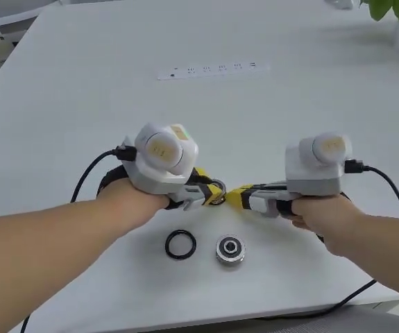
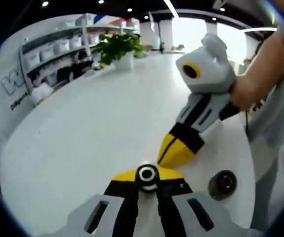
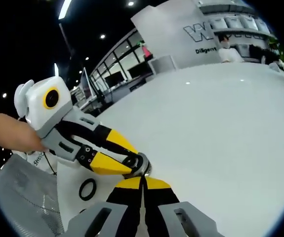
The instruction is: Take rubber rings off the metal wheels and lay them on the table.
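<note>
My left gripper (image 1: pixel 211 193) is shut on a small metal wheel (image 1: pixel 217 191) held just above the white table; in the left gripper view the wheel (image 2: pixel 147 176) sits between my yellow jaws. My right gripper (image 1: pixel 232 197) points at that wheel from the right, jaws shut, tips almost touching it (image 3: pixel 140 166). The right gripper view shows its jaws (image 3: pixel 142 181) pressed together. A loose black rubber ring (image 1: pixel 180 244) lies on the table in front of my hands, beside a bare metal wheel (image 1: pixel 230 250).
A flush power-socket strip (image 1: pixel 209 69) sits in the table's middle. A potted plant (image 1: pixel 393 8) stands at the far right corner. Black cables (image 1: pixel 88 173) trail from both grippers, and the table's front edge (image 1: pixel 255 320) runs close below the loose parts.
</note>
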A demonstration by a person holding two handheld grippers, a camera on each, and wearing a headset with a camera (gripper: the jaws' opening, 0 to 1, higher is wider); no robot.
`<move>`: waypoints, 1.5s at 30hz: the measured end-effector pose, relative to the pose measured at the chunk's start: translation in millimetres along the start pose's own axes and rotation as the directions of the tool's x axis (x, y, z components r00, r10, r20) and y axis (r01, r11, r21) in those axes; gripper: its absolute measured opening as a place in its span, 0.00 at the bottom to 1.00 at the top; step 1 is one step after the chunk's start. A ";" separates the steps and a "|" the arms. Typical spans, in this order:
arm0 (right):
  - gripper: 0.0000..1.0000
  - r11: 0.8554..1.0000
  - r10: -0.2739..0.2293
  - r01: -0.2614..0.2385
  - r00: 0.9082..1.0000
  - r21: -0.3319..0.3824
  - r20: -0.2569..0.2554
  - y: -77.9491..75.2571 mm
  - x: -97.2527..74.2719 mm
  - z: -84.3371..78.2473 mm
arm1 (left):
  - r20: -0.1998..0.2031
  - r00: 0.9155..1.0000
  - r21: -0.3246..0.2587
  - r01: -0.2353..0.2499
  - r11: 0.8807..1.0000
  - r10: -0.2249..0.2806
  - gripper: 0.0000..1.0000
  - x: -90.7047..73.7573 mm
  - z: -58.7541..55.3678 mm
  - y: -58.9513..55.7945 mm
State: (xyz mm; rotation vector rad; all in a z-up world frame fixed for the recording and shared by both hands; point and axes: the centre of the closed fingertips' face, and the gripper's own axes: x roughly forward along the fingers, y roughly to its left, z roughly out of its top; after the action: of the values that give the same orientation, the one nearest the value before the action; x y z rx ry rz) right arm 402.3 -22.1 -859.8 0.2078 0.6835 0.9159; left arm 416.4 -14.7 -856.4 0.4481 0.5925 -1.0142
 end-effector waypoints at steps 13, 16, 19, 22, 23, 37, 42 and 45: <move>0.00 0.991 0.030 -0.041 0.996 0.126 0.084 7.7 -6.1 9.5 | 0.000 1.000 0.004 0.003 1.000 -0.003 0.13 -2.6 3.6 -2.0; 0.00 0.988 0.037 -0.051 0.995 0.148 0.091 9.7 -6.3 9.7 | 0.000 1.000 0.004 0.000 1.000 0.000 0.13 -3.6 4.6 -2.4; 0.00 0.984 0.049 -0.064 0.994 0.166 0.096 11.6 -7.0 10.3 | -0.001 1.000 0.003 -0.003 1.000 0.003 0.13 -3.9 5.2 -1.8; 0.00 0.979 0.066 -0.085 0.992 0.188 0.104 15.1 -6.9 11.7 | -0.002 1.000 0.005 -0.004 1.000 0.004 0.13 -4.9 5.4 -2.1; 0.00 0.977 0.070 -0.089 0.992 0.192 0.106 16.1 -6.9 12.0 | -0.002 1.000 0.005 -0.004 1.000 0.004 0.13 -5.0 5.4 -2.1; 0.00 0.963 0.124 -0.149 0.985 0.225 0.122 23.4 -7.5 14.4 | 0.001 1.000 0.023 0.002 1.000 -0.002 0.13 -6.8 5.5 -4.8; 0.00 0.956 0.141 -0.170 0.981 0.240 0.132 24.8 -8.4 15.1 | 0.003 1.000 0.023 0.004 1.000 -0.004 0.13 -7.2 5.4 -5.8; 0.00 0.952 0.154 -0.184 0.979 0.244 0.135 26.8 -9.0 15.6 | 0.005 1.000 0.024 0.004 1.000 -0.004 0.13 -7.2 5.4 -6.0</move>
State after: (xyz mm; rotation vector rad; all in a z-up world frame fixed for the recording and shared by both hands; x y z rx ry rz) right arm 390.6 -11.2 -831.8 0.5522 0.6828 0.9704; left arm 409.6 -16.1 -848.1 0.4653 0.5779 -1.0266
